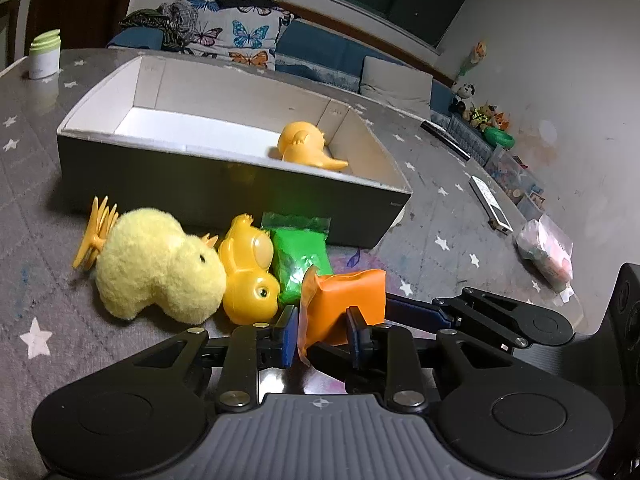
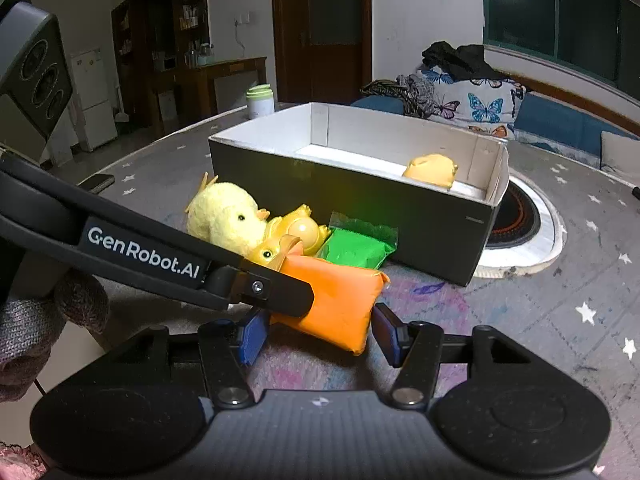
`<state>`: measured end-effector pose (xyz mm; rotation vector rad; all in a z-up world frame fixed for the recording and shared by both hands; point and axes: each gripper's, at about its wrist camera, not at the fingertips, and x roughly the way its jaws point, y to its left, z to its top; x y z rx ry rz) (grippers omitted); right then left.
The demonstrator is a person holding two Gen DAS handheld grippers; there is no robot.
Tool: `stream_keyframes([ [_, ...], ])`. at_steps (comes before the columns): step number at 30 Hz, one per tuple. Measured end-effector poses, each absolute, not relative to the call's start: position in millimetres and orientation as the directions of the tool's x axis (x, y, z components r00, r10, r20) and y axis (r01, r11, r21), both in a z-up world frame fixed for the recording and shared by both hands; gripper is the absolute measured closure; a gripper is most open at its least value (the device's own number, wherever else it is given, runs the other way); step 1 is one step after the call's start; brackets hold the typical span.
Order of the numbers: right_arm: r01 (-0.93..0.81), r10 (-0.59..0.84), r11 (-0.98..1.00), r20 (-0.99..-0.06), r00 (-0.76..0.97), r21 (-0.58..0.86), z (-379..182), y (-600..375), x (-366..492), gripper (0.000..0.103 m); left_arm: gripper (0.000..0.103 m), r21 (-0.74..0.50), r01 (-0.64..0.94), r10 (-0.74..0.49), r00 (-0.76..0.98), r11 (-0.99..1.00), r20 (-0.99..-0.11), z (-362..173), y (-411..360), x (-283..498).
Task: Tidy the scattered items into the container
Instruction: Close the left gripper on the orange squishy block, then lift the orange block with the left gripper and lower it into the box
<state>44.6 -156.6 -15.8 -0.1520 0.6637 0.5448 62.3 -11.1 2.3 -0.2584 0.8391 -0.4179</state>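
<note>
An orange packet (image 1: 344, 304) (image 2: 336, 304) lies on the star-patterned mat, and both grippers grip it. My left gripper (image 1: 323, 332) is shut on its near edge. My right gripper (image 2: 318, 334) is shut across its width, a blue pad against each side. The left gripper's arm (image 2: 144, 256) crosses over the packet's left part. Behind it lie a green packet (image 1: 300, 256), a yellow plastic duck (image 1: 248, 276) and a yellow plush duck (image 1: 160, 268). The open box (image 1: 224, 184) (image 2: 360, 208) stands beyond them with one yellow-orange toy (image 1: 304, 146) inside.
A white jar with a green lid (image 1: 44, 56) stands behind the box on the left. To the right lie a clear bag (image 1: 548, 252) and a white remote (image 1: 490, 202). A round disc (image 2: 520, 220) pokes out beside the box. A gloved hand (image 2: 40, 320) shows at the left.
</note>
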Motion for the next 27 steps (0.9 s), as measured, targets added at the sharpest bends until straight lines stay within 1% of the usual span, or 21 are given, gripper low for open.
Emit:
stream_keyframes([
  [27,-0.47,0.404,0.883,-0.517,0.755,0.005,24.1,-165.5,74.8,0.046,0.075,-0.352,0.305,-0.463,0.662,0.885,-0.589,42.8,-26.9,96.8],
])
